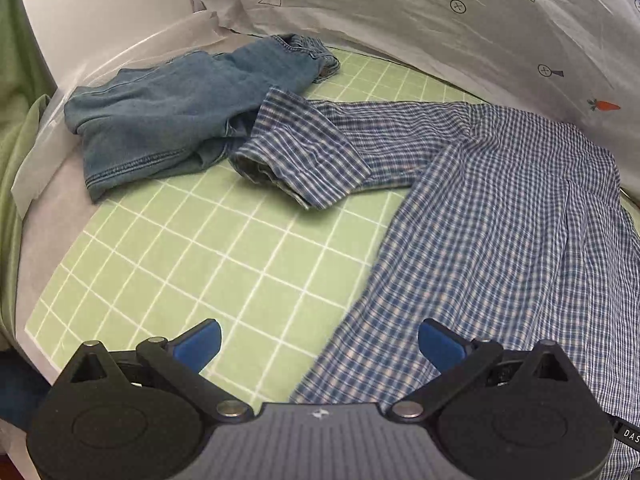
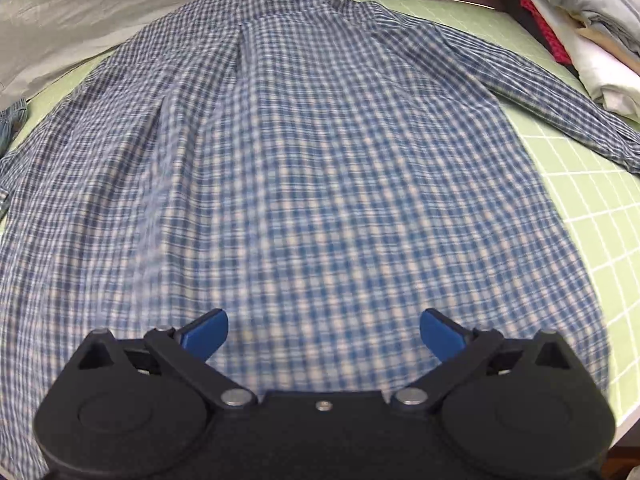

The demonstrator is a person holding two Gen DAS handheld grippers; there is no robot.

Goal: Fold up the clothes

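Currently both tongs are held with jaws spread wide and nothing between them. The left gripper (image 1: 320,344) hovers over the bare mat (image 1: 192,264) at the shirt's (image 1: 500,208) left hem edge; the right gripper (image 2: 324,334) hovers over the shirt's (image 2: 304,160) lower back panel.

The shirt is spread flat, back up, collar away, on the green grid mat (image 2: 580,184). Its left sleeve (image 1: 320,148) is stretched sideways, with the cuff doubled and lying against the jeans (image 1: 180,116); the right sleeve (image 2: 560,100) is stretched toward a stack of laundry (image 2: 592,40). A long crease is seen left of centre.

Judgement: the layout fits a shirt ready for side folds. For a clean fold, one edge should be pinched at hem and shoulder together, only one fabric layer set taken, the crease smoothed, and the sleeve cleared of the jeans.
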